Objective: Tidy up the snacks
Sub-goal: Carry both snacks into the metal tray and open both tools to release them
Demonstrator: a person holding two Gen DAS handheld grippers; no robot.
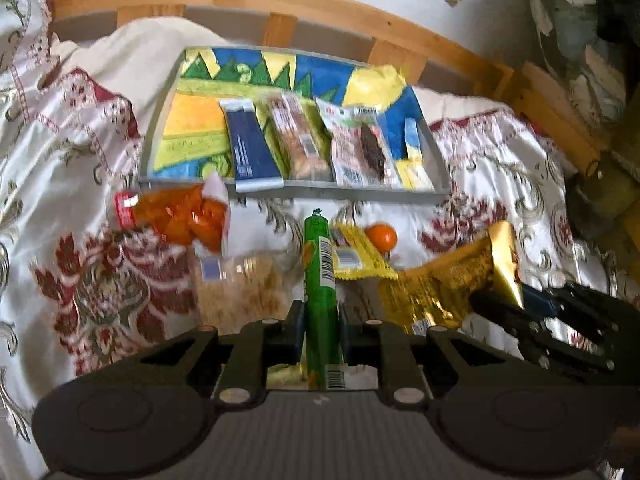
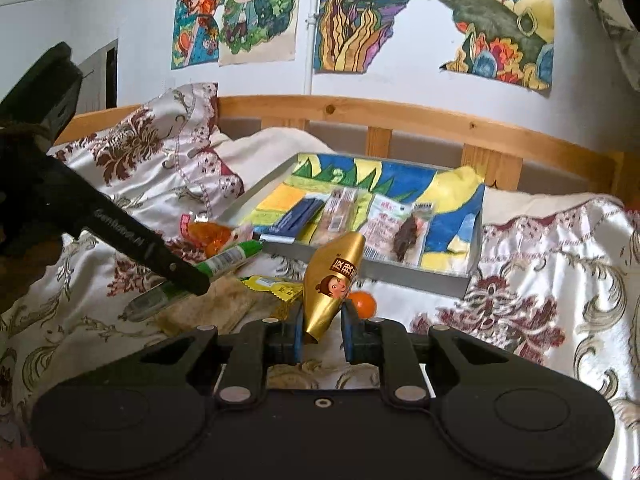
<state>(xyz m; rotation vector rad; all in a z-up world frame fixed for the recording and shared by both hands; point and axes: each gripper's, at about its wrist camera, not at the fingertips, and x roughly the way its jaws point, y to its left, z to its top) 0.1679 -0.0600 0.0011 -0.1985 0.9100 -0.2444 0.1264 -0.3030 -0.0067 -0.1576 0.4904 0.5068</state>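
My left gripper [image 1: 320, 330] is shut on a green snack stick [image 1: 320, 280] and holds it above the bedspread; the stick also shows in the right wrist view [image 2: 228, 258]. My right gripper [image 2: 320, 336] is shut on a gold snack packet [image 2: 334, 284], also seen from the left wrist view [image 1: 452, 284]. A grey tray [image 1: 344, 194] with a colourful drawing liner lies ahead, holding a blue bar [image 1: 250, 148], a nut bar [image 1: 300, 140] and a white packet with a dark snack [image 1: 360, 148]. The tray shows in the right wrist view too [image 2: 420, 278].
Loose on the bedspread are an orange candy bag [image 1: 180, 216], a clear packet of beige snacks [image 1: 240, 292], a yellow packet [image 1: 360, 256] and a small orange fruit [image 1: 382, 236]. A wooden bed rail [image 2: 400, 116] and pillows [image 2: 152, 140] lie behind.
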